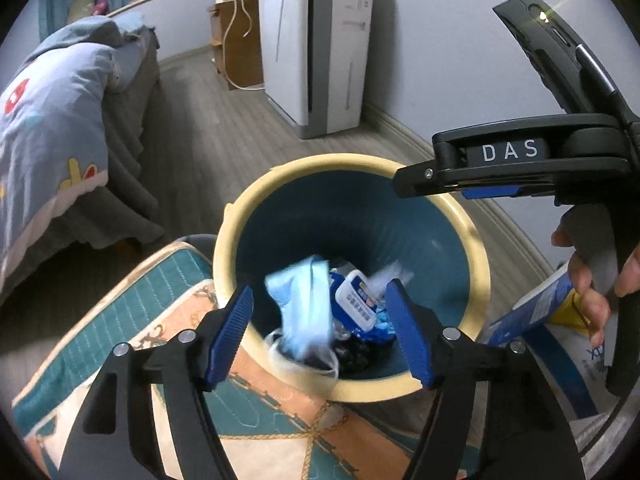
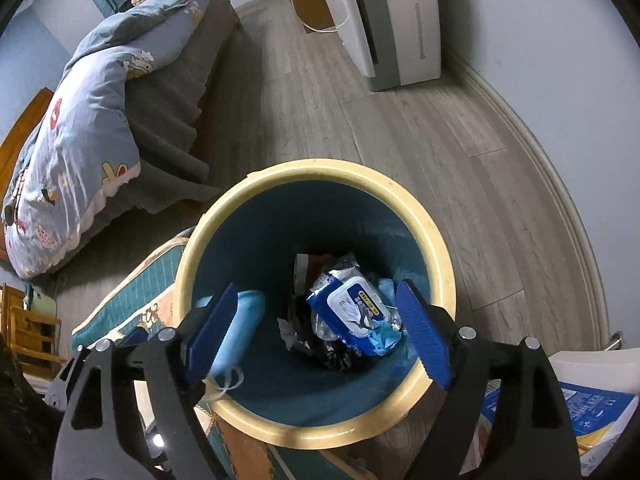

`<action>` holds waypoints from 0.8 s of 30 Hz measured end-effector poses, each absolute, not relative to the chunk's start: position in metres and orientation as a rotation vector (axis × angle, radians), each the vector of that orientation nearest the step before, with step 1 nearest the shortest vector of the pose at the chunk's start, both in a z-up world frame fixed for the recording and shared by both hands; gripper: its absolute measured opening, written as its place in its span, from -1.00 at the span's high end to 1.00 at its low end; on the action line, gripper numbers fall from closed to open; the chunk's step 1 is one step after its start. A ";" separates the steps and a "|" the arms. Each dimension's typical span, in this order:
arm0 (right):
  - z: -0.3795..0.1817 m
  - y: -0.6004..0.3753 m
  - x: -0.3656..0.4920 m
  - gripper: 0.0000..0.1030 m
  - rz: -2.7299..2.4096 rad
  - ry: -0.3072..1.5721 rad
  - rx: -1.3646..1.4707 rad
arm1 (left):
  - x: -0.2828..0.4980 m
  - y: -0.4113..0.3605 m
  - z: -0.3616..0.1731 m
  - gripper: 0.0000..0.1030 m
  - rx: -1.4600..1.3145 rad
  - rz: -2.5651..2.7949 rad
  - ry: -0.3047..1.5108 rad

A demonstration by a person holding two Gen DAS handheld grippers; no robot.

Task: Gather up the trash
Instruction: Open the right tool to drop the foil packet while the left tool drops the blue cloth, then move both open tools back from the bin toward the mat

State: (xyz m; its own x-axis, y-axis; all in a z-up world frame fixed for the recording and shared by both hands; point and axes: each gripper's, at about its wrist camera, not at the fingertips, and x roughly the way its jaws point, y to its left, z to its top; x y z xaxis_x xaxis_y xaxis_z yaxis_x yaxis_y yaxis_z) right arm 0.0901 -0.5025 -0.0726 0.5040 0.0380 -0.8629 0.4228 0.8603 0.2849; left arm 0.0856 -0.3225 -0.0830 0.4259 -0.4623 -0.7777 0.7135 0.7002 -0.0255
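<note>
One light blue face mask (image 1: 304,304) hangs over the open bin (image 1: 476,256), soft, floppy and near weightless; pinch bunched fabric, not loops. Your left gripper (image 1: 320,332) and right gripper (image 2: 320,336) both gape, holding nothing.

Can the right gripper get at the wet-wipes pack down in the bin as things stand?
Probably yes. The right gripper is open above the bin's mouth, and the wipes pack lies on top of the trash with nothing over it. The bin's depth is the only doubt.
</note>
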 end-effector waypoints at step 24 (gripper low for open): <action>-0.023 -0.429 0.081 -0.89 -0.149 0.996 0.323 | 0.041 -0.177 0.005 -0.86 0.342 -0.511 0.755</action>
